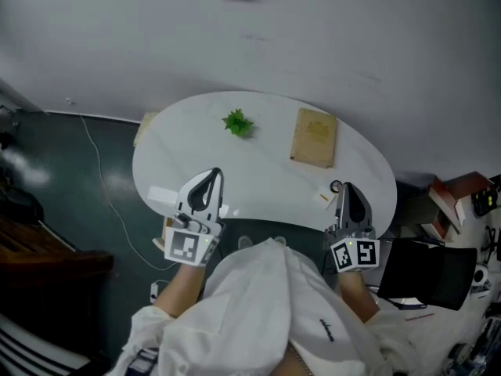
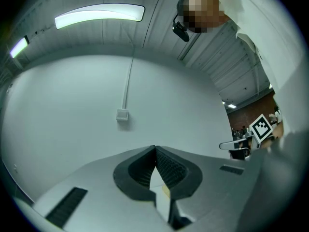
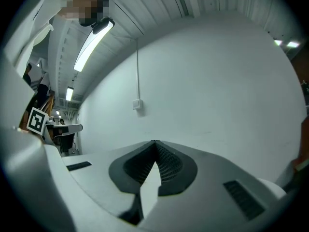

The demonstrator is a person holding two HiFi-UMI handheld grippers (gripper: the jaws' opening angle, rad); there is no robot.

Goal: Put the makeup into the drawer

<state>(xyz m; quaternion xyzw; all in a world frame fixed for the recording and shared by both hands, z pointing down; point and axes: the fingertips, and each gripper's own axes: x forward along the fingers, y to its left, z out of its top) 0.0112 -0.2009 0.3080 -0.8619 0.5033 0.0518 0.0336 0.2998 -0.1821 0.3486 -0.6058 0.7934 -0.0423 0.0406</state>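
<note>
Holding left gripper (image 1: 212,174) and right gripper (image 1: 344,185) clenched and empty at the table (image 1: 258,171) edge, you see a small item (image 1: 326,197), perhaps the makeup, lying out at centre right, apart from the tan box (image 1: 315,137).

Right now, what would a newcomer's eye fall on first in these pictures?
The white oval table fills the middle, with a small green plant and a flat tan rectangular box toward its far side. At its near edge, the left gripper and right gripper hover, both shut and empty.
</note>
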